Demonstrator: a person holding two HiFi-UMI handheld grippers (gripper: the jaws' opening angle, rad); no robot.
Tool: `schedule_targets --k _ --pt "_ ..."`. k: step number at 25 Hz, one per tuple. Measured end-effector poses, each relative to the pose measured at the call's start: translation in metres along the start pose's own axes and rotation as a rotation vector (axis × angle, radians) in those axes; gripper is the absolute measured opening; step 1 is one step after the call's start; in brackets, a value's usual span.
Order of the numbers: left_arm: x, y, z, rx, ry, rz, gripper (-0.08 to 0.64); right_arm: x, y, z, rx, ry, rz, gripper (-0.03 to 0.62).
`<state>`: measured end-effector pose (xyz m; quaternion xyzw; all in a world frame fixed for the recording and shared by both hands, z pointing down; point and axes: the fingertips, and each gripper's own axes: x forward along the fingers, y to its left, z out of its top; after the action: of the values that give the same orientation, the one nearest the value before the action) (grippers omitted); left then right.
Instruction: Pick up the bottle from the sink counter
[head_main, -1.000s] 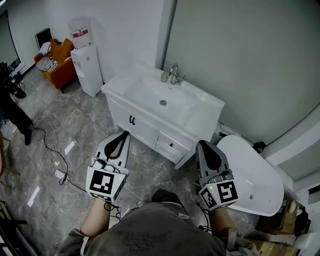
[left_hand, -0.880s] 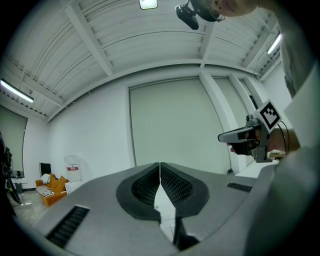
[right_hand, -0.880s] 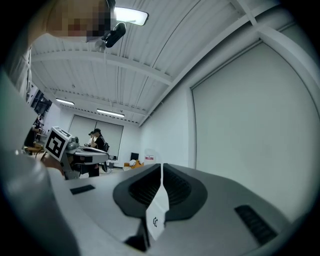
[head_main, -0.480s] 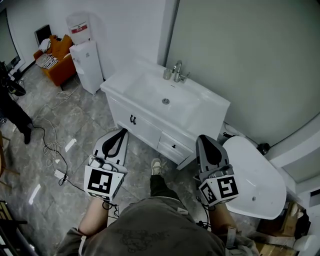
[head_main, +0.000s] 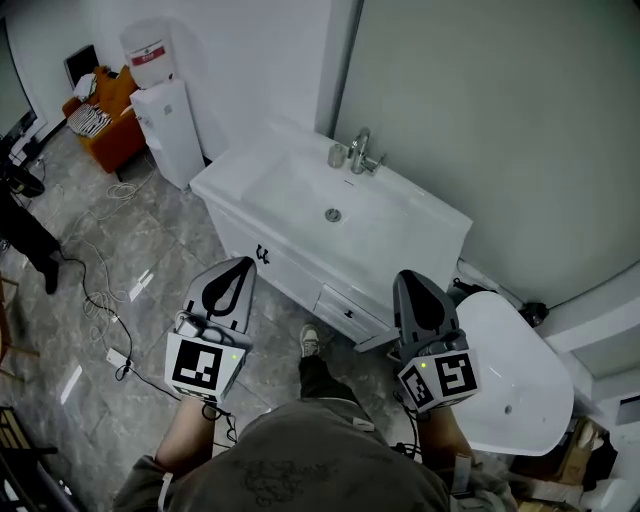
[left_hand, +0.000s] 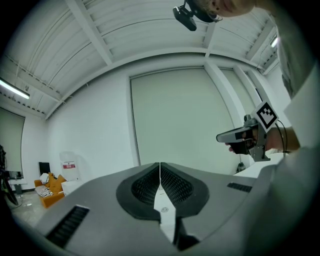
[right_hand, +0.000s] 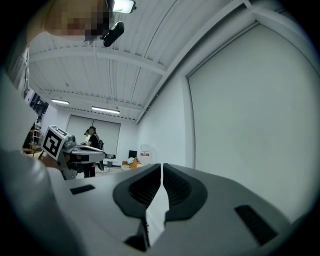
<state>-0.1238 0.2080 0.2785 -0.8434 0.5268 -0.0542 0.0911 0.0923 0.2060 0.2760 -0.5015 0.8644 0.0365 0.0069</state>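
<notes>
A small pale bottle (head_main: 338, 155) stands at the back of the white sink counter (head_main: 420, 240), just left of the chrome faucet (head_main: 362, 150). Both grippers hang in front of the vanity, well short of the counter. In the head view my left gripper (head_main: 243, 262) points at the cabinet's left end, and its jaws are shut with nothing between them (left_hand: 160, 164). My right gripper (head_main: 408, 275) is level with the counter's right end, its jaws also together and empty (right_hand: 161, 165). The bottle is in neither gripper view.
The basin (head_main: 333, 213) fills the counter's middle, with drawers (head_main: 345, 310) below. A white oval tub (head_main: 515, 380) lies at the right. A water dispenser (head_main: 160, 110) and an orange armchair (head_main: 100, 115) stand at the far left. Cables (head_main: 110, 300) trail across the tiled floor.
The vanity has come nearer and larger in the head view as both grippers were carried toward it. A foot has stepped forward between them. Both pairs of jaws stayed together.
</notes>
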Motion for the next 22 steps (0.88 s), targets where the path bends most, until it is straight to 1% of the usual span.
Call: schedule_targets --k 3,9,18,22 --pt "0.032 0.012 -0.011 -0.014 0.033 -0.005 0.018 0.029 -0.017 -0.009 0.003 0.022 0.003 0.034" --pt "0.103 0.032 -0.024 -0.02 0.055 -0.029 0.018 0.088 -0.06 -0.03 0.018 0.083 0.004 0.034" --pt "0.226 0.072 -0.036 -0.03 0.103 -0.012 0.018 0.196 -0.141 -0.054 0.063 0.121 0.013 0.034" --pt "0.273 0.091 -0.047 -0.017 0.132 -0.001 0.019 0.24 -0.174 -0.07 0.083 0.14 0.017 0.034"
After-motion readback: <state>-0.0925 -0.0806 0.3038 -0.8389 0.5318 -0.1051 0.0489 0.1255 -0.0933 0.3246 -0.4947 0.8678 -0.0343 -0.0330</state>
